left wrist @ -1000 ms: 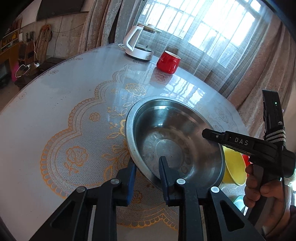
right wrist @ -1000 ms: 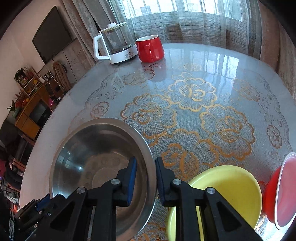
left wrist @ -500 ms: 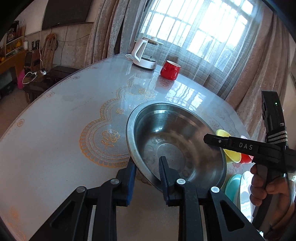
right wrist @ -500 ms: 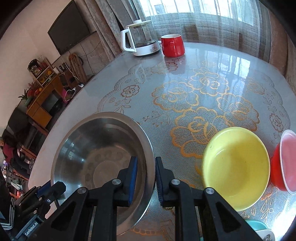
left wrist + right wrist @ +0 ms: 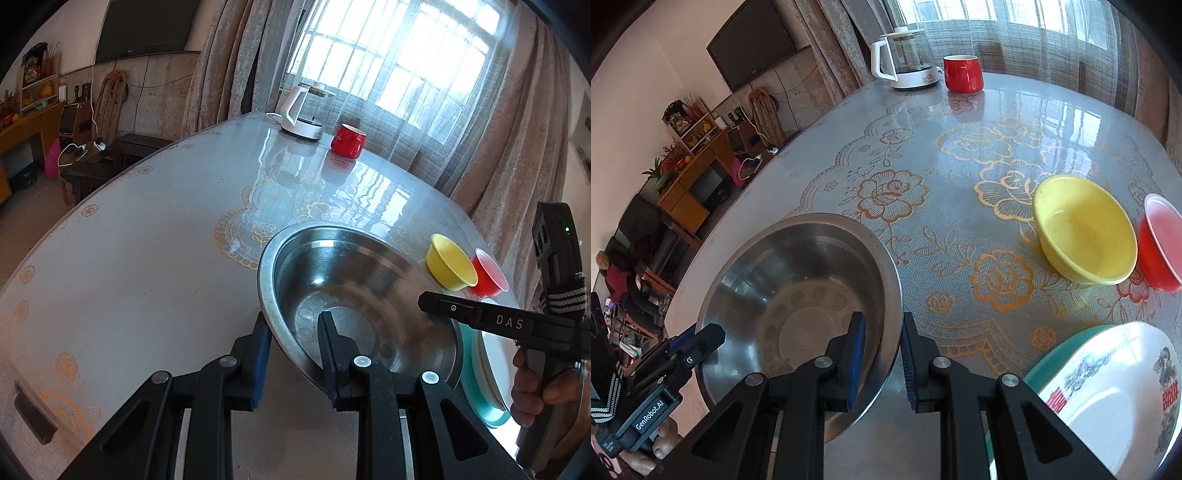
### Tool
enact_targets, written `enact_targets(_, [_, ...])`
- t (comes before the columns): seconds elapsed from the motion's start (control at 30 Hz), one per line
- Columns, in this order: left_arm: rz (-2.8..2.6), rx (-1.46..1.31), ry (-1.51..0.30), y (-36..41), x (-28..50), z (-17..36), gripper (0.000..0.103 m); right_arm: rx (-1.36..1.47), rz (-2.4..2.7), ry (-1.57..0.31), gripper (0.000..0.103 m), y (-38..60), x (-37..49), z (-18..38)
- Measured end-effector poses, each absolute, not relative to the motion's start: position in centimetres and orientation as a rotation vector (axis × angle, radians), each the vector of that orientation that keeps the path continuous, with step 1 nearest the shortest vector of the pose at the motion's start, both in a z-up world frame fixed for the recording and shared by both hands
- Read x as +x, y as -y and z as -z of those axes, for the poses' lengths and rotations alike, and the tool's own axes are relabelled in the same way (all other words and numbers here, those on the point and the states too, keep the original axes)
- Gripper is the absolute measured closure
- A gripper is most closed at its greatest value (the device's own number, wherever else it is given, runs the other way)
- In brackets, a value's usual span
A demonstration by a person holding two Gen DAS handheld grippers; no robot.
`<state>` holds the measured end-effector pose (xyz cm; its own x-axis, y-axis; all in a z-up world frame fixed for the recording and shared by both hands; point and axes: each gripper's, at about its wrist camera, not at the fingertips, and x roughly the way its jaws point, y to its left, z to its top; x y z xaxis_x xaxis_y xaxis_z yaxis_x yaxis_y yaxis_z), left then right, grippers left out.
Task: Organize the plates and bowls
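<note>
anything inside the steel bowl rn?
The steel bowl looks empty: bare metal and reflections, plus one finger of each tool over the rim. A slice of its floor near the right tool is covered.

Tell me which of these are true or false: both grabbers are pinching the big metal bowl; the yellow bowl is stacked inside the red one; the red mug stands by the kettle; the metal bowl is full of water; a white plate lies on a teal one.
1. Both grippers pinch the steel bowl. True: the left gripper and the right gripper each clamp its rim.
2. The yellow bowl is stacked inside the red bowl. False: they stand side by side on the table.
3. The red mug stands beside the kettle. True.
4. The steel bowl is full of water. False: its bare bottom shows.
5. A white plate lies on a teal plate. True.
</note>
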<state>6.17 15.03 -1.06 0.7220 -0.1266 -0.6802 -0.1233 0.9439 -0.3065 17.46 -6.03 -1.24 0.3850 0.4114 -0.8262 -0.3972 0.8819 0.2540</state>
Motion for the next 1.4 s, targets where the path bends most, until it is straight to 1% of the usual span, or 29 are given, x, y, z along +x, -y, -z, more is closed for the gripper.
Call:
enact_targets(0.4, [-0.034,-0.35,-0.799,-15.6,4.5,2.8,0.078,0.06,-0.541,-1.055,0.084,5.7,14.3,2.9])
enact_targets(0.57, [-0.043,-0.334,-0.796,-15.3,4.3,2.9,0.077,0.089,-0.55,-1.059,0.082,5.8,14.0,3.1])
enact_targets(0.73, [-0.047,-0.34,-0.789,-15.4,4.3,2.5,0.073,0.161,-0.539,-1.037,0.073,7.1,13.8,2.5])
enact_targets(0.8, [-0.056,-0.329,-0.777,-15.4,4.2,2.2,0.071,0.187,-0.533,-1.023,0.073,7.9,13.7,2.2])
enact_targets(0.87, [-0.064,-0.315,-0.754,-15.3,4.0,1.6,0.066,0.206,-0.522,-1.007,0.072,8.8,13.6,1.9])
enact_targets(0.9, [-0.069,-0.308,-0.743,-15.3,4.0,1.3,0.061,0.217,-0.517,-1.002,0.072,9.2,13.6,1.8])
enact_targets(1.0, [-0.072,-0.289,-0.713,-15.1,3.9,0.3,0.056,0.249,-0.499,-0.981,0.071,10.7,13.5,1.4])
enact_targets(1.03, [-0.072,-0.281,-0.705,-15.0,3.9,0.0,0.054,0.262,-0.492,-0.972,0.069,11.3,13.4,1.3])
enact_targets(1.23, [-0.043,-0.241,-0.699,-13.7,4.9,-1.3,0.054,0.371,-0.449,-0.908,0.065,15.4,13.5,0.6])
enact_targets(1.4, [0.017,-0.225,-0.729,-11.6,6.9,-2.0,0.054,0.435,-0.356,-0.868,0.065,18.6,14.1,-0.1])
